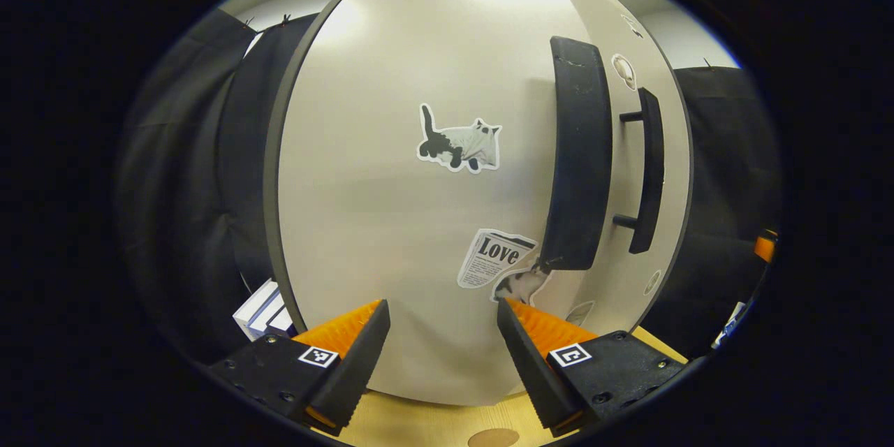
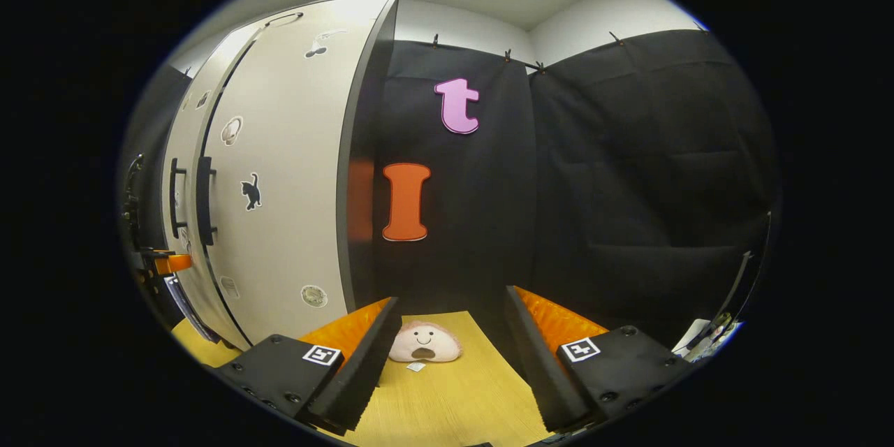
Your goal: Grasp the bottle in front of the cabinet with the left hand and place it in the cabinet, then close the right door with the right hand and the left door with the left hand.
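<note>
Directly ahead, left door (image 1: pixel 419 154) near left gripper (image 1: pixel 442 325), fingers apart, empty.

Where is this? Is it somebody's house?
Probably not a house. It looks like a recording booth: black cloth walls, one sticker-covered cabinet on a wooden table, and a small plush toy.

One cabinet (image 1: pixel 391 223) with two doors and two black handles (image 1: pixel 580 154). In the left gripper view the left door (image 1: pixel 363 174) carries one cat sticker (image 1: pixel 461 143) and one newspaper sticker (image 1: pixel 492 257). One plush toy (image 2: pixel 424 343) lies on the table (image 2: pixel 454 405).
</note>
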The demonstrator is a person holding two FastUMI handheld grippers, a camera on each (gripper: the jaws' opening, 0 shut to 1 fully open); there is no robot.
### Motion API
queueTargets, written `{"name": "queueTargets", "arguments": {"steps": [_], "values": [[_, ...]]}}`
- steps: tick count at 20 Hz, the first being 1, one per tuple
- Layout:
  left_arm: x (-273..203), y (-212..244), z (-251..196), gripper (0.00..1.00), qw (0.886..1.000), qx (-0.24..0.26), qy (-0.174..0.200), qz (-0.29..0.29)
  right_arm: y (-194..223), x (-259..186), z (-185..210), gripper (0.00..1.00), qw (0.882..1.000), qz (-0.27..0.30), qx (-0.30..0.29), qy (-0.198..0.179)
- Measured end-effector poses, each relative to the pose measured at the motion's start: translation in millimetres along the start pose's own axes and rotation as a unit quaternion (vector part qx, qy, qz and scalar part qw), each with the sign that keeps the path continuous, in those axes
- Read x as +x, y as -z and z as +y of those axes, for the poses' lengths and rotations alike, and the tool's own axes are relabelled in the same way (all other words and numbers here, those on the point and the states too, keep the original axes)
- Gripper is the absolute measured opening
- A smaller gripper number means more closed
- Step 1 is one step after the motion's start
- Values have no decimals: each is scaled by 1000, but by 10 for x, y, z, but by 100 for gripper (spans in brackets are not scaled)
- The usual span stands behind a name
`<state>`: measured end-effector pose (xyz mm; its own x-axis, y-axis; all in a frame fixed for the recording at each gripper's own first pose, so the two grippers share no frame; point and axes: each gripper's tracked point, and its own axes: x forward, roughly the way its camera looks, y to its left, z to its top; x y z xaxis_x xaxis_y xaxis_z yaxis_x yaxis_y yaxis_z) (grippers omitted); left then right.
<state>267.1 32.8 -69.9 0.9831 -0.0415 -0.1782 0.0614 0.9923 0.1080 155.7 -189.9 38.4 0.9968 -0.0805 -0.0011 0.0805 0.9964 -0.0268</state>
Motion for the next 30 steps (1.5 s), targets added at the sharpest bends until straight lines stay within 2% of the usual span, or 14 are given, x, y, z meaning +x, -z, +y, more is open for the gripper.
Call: {"name": "queueTargets", "arguments": {"steps": [2,4,6,10,11,12,17,18,20,22,28,29,30], "values": [[-31,9,-20,95,1000,-12,-13,3,-3,20,0,98,1000,0,0,-3],[-131,0,-94,95,1000,-21,-14,-1,5,14,-3,94,1000,1,-2,-9],[-320,-62,-106,95,1000,-13,-23,-4,-5,7,-12,98,1000,0,-3,-17],[-725,-388,-133,95,999,4,-44,-31,-106,-51,-97,98,1000,-10,6,-29],[-823,-478,-166,95,998,7,-46,-39,-136,-64,-123,94,999,-12,8,-31],[-903,-558,-198,95,998,10,-48,-46,-160,-81,-150,98,999,-14,9,-33],[-1368,-937,-438,95,995,28,-50,-81,-295,-200,-280,98,998,-27,10,-51],[-1446,-974,-492,95,995,28,-51,-85,-317,-230,-321,94,998,-29,8,-55],[-1599,-1038,-599,97,994,29,-54,-93,-357,-264,-419,94,997,-34,5,-64],[-1743,-1059,-715,95,993,23,-55,-98,-375,-307,-516,98,997,-37,4,-71],[-2025,-1013,-1018,95,993,-19,-51,-108,-314,-393,-885,98,996,-39,1,-83],[-2044,-1006,-1058,95,993,-19,-52,-107,-280,-414,-944,94,996,-36,4,-83],[-2059,-1005,-1102,95,993,-19,-52,-105,-251,-447,-998,98,996,-33,7,-84]]}}
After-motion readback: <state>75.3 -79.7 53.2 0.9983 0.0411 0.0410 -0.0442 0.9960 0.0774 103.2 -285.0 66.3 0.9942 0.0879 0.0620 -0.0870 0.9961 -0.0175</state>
